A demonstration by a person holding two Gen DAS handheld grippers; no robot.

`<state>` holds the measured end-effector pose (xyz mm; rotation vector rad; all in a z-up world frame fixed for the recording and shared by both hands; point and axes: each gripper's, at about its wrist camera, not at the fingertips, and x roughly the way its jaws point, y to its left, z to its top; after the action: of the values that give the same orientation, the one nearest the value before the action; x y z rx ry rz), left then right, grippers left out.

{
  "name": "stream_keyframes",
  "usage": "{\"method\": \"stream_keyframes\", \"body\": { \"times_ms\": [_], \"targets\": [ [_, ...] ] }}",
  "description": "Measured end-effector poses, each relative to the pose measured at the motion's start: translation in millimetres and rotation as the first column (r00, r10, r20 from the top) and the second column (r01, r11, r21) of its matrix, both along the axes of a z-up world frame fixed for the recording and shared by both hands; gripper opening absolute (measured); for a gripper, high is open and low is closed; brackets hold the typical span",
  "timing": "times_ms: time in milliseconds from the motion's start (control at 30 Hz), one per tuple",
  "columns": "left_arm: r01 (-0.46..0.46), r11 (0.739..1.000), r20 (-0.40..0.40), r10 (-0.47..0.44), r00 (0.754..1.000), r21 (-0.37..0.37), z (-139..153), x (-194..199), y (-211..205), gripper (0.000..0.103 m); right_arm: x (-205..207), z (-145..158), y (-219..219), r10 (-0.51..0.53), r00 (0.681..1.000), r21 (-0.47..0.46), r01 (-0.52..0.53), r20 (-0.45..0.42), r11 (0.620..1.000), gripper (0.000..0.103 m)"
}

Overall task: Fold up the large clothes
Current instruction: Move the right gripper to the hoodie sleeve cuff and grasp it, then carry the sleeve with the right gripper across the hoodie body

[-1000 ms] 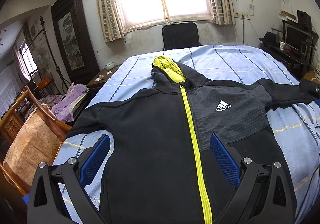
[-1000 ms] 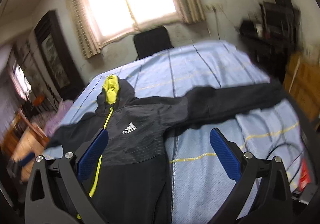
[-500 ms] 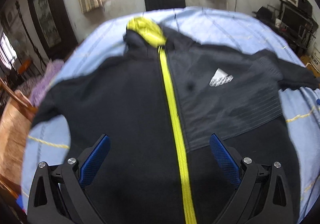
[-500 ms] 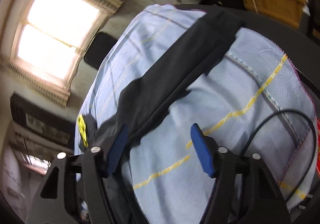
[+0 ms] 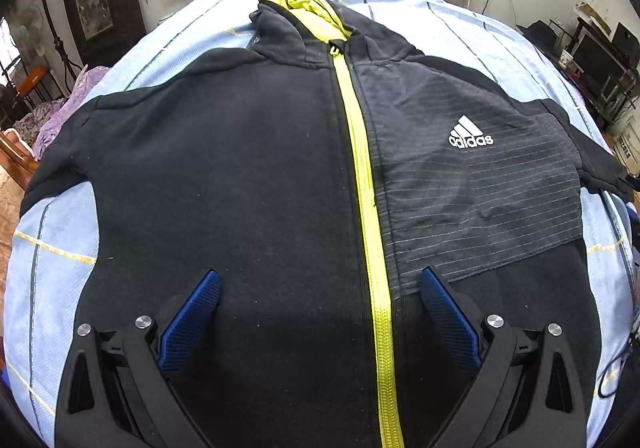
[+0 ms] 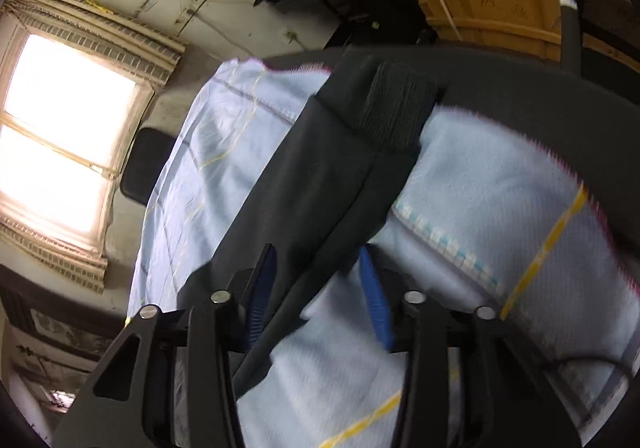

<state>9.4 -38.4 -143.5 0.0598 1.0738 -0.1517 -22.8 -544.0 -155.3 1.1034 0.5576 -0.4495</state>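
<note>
Since a second ago the left gripper (image 5: 320,312) has dropped closer over the black hooded jacket (image 5: 248,176), which now fills its view; its jaws remain wide apart above the lower front, clamped on nothing, with the yellow zip (image 5: 364,184) running between them. The right gripper (image 6: 316,288) has rolled and swung out from the chest to the jacket's sleeve (image 6: 320,184); its jaws are closing with the sleeve between them, the pads not yet pressing it. The jacket lies spread face up on the light blue sheet (image 5: 52,220), hood (image 5: 304,4) at the far end, ribbed cuff (image 6: 396,108) at the bed's right edge.
</note>
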Motion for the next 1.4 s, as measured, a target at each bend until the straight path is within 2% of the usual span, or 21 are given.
{"method": "stream_keyframes", "body": {
  "times_ms": [67,100,233,333,500,600,733,900,1100,1233,1300,1400],
  "targets": [
    [0.009,1.0,0.0,-0.009,1.0,0.01,-0.6,-0.4,-2.2,0.1,2.0,-3.0,-9.4,-0.014,0.999,0.012,0.014,0.029,1.0,0.038],
    [0.016,1.0,0.003,-0.016,1.0,0.018,-0.7,-0.8,-4.0,0.1,2.9,-5.1,-14.8,-0.022,0.999,0.019,0.022,0.044,1.0,0.034],
    [0.022,0.999,0.011,-0.022,1.0,0.025,-0.3,-0.7,-5.2,0.1,-0.1,-13.6,-29.4,-0.045,0.997,0.038,0.043,0.054,0.998,0.007],
    [0.0,1.0,0.026,0.0,1.0,0.021,2.6,0.1,-0.2,0.1,-6.4,-5.4,-28.2,-0.038,0.995,0.028,0.035,0.097,0.999,0.004],
    [-0.085,0.994,0.107,0.078,0.991,0.062,15.0,0.7,15.6,0.1,-18.6,46.6,-0.9,0.019,0.984,-0.155,0.009,0.18,0.988,0.004],
    [-0.064,0.997,0.101,0.059,0.993,0.044,22.2,0.4,23.9,0.1,-21.3,73.4,15.7,0.082,0.976,-0.227,-0.034,0.203,0.973,0.004],
    [-0.059,0.994,0.151,0.044,0.988,0.095,43.0,0.7,38.2,0.1,-20.6,105.6,38.8,0.168,0.958,-0.295,-0.095,0.232,0.951,0.004],
    [-0.099,0.987,0.221,0.069,0.973,0.124,69.3,18.5,66.2,0.1,-9.6,131.4,82.9,0.28,0.931,-0.366,-0.182,0.236,0.913,0.004],
    [-0.16,0.984,0.217,0.14,0.966,0.077,61.9,57.5,95.3,0.1,12.7,147.8,155.7,0.423,0.881,-0.415,-0.311,0.211,0.855,0.004],
    [-0.171,0.985,0.181,0.167,0.969,0.007,40.0,67.4,110.2,0.1,31.3,148.5,214.6,0.532,0.831,-0.451,-0.418,0.16,0.789,0.004],
    [-0.186,0.983,0.124,0.184,0.975,0.007,28.2,71.9,117.9,0.099,39.3,146.1,244.9,0.577,0.807,-0.463,-0.466,0.127,0.754,0.004],
    [-0.21,0.978,0.13,0.209,0.969,0.0,27.8,70.5,126.9,0.099,56.5,130.7,292.6,0.646,0.761,-0.472,-0.548,0.062,0.691,0.004]
  ]
}}
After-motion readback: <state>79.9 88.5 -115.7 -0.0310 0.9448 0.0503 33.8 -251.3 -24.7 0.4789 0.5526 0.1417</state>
